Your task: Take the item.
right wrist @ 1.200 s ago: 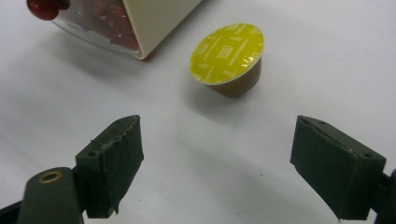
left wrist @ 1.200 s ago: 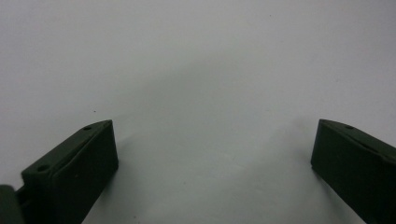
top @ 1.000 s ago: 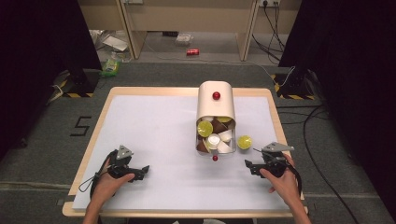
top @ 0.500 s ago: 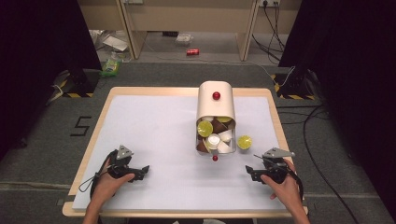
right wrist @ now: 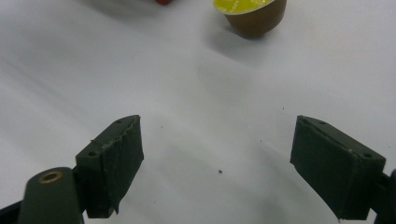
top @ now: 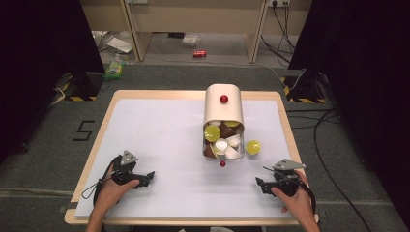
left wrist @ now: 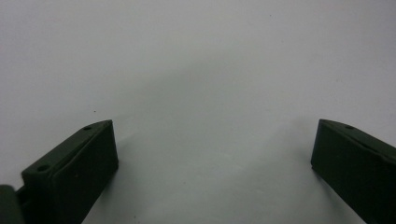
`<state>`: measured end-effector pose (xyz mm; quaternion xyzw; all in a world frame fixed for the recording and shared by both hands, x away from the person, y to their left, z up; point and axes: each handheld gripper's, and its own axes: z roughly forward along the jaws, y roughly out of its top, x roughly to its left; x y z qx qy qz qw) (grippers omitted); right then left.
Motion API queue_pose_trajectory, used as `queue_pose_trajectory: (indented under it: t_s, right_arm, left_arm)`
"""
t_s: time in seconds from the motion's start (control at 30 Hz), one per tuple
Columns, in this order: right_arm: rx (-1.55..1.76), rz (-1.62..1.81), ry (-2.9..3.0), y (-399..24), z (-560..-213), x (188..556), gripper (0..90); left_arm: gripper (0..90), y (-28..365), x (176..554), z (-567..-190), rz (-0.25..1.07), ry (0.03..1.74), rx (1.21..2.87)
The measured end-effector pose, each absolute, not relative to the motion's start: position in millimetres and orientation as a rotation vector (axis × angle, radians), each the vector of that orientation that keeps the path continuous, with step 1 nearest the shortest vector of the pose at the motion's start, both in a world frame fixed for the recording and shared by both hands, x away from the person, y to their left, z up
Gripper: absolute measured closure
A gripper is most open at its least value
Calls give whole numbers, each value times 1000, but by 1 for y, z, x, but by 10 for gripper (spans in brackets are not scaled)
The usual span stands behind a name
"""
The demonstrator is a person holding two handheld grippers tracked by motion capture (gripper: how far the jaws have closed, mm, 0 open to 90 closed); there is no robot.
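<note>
White sheet covers counter (top: 159, 130), wood rim bare along edges. Cream canister (top: 223, 108) lies tipped at centre-right of frame, mouth toward bottom, capsules spilling; yellow-lidded capsule (top: 253, 147) loose just right of mouth. Left hand-held gripper (top: 143, 178) at lower left, jaws spread, nothing between. Right hand-held gripper (top: 261, 184) at lower right, jaws spread, empty. Wide bare sheet across left half.

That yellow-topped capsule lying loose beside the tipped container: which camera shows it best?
The right gripper view: the capsule sits close ahead of the open jaws, showing its yellow lid and brown body, though the frame's top edge crops it. The high view shows it whole but small, right of the container. The left gripper view faces bare tabletop.
</note>
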<state>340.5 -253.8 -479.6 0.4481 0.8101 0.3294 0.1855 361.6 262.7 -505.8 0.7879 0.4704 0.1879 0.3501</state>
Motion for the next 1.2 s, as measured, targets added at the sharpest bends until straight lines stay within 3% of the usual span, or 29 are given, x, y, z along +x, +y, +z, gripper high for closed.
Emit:
queue_pose_trajectory:
  t_s: [1.2]
  right_arm:
    - [1285,928,2249,-278,-493,301,161]
  left_arm:
    - [0,263,362,-506,490,1217,2042]
